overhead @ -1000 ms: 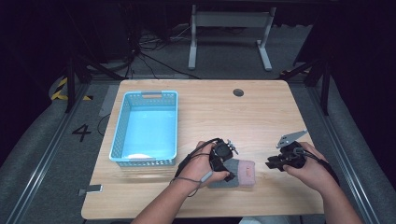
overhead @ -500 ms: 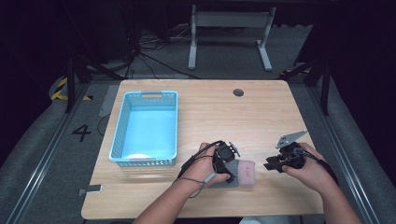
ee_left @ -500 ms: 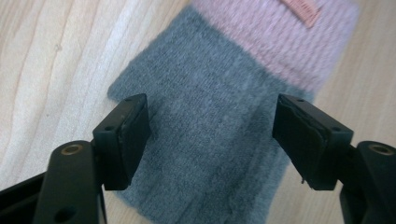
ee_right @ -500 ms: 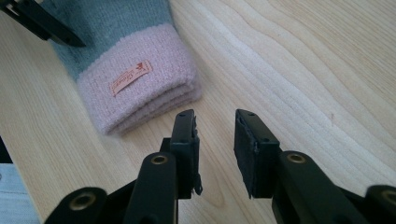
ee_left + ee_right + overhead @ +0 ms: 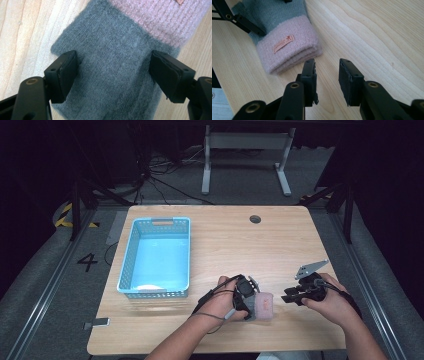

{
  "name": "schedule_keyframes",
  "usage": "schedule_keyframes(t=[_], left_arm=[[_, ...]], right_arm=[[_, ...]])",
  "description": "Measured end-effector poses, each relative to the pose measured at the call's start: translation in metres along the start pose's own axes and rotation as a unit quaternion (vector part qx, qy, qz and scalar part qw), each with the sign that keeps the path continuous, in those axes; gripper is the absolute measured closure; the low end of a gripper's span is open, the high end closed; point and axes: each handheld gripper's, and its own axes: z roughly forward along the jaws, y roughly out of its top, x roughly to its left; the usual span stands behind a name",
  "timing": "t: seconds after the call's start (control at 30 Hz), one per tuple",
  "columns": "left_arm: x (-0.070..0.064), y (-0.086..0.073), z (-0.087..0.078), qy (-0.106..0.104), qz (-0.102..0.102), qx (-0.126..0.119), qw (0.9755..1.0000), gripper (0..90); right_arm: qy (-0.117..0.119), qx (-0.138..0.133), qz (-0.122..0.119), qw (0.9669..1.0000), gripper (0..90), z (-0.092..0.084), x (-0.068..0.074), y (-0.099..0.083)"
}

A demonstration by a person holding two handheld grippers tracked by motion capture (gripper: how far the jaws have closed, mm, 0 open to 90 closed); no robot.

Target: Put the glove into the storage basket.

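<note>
a grey and pink glove (image 5: 261, 305) lies flat on the wooden surface (image 5: 225, 240) near its near edge, a little right of centre. its pink cuff (image 5: 287, 50) points right and carries a small orange label (image 5: 284, 43); the grey part (image 5: 112, 72) points left.

the left gripper (image 5: 112, 75) hangs over the grey part, held in the left hand (image 5: 222, 297). its fingers (image 5: 63, 75) are spread wide, one on each side of the grey knit, close above it; whether they touch the wool is hard to tell from here.

the right gripper (image 5: 327, 80) sits just right of the cuff, held in the right hand (image 5: 332, 305), apart from the glove. its fingers (image 5: 308, 75) are spread with a gap between them, nothing in it, pointing left toward the cuff and low over the bare wood.

a light blue basket (image 5: 129, 270) stands on the left half of the surface, well apart from the glove. a small dark round hole (image 5: 255, 219) sits in the surface near the far edge. on the floor to the left a number 4 (image 5: 87, 262) is marked.
</note>
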Motion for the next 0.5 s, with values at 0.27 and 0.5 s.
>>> schedule_keyframes(t=[0.27, 0.5], left_arm=[[-0.0047, 0.0019, -0.0030, -0.007, -0.003, 0.012, 0.9999, 38.8], [-0.0081, 0.0030, -0.0054, -0.028, -0.001, 0.018, 0.9994, 63.9]], right_arm=[[0.001, -0.006, 0.000, 1.0000, 65.5, -0.0008, -0.0006, -0.0004], [0.001, -0.011, 0.002, 0.9999, 64.9, -0.0026, -0.0012, -0.0015]])
